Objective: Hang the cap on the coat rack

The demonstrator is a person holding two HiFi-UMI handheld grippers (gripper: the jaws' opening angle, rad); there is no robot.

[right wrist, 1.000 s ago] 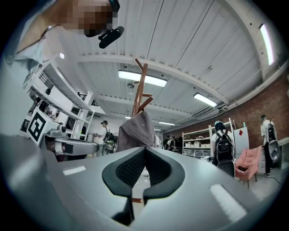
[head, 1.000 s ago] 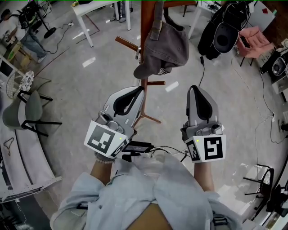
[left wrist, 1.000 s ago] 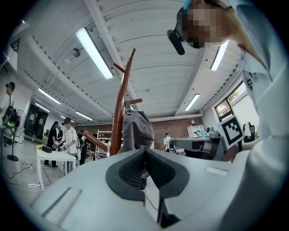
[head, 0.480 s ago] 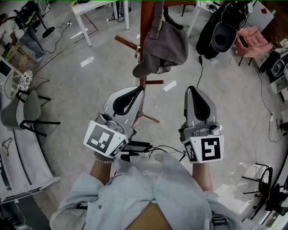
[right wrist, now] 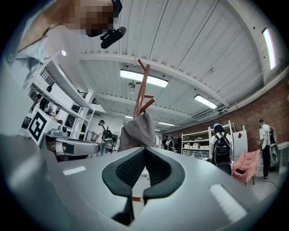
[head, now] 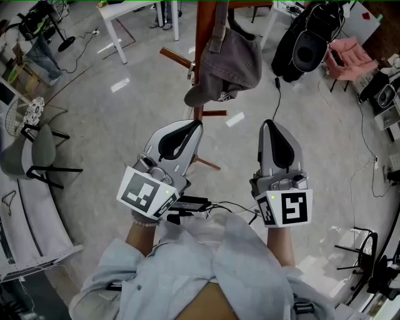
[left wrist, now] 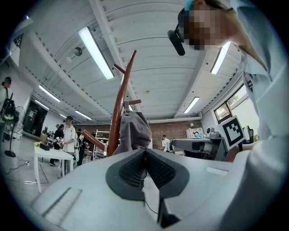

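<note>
Head view is showing the grey cap (head: 230, 62) hanging on the coat rack (head: 204, 25), its strap running up along the wooden pole and its brim edge dipping toward the left gripper (head: 192, 125). The cap is sitting ahead of both grippers, nearer the left one and apart from either. The left gripper is clenching, pads pressed together with nothing between them. The right gripper (head: 270, 124) is doing the same, empty. A bare peg (head: 175, 60) is jutting out beyond the left gripper, just beside the brim. Open floor (head: 125, 119) is spreading around the rack's foot and in front of both grippers. A white worktop (head: 134, 9) is standing well beyond the left gripper, a grey chair (head: 45, 150) is sitting off its outer side, and a black bag (head: 289, 53) is standing beyond the right gripper.
</note>
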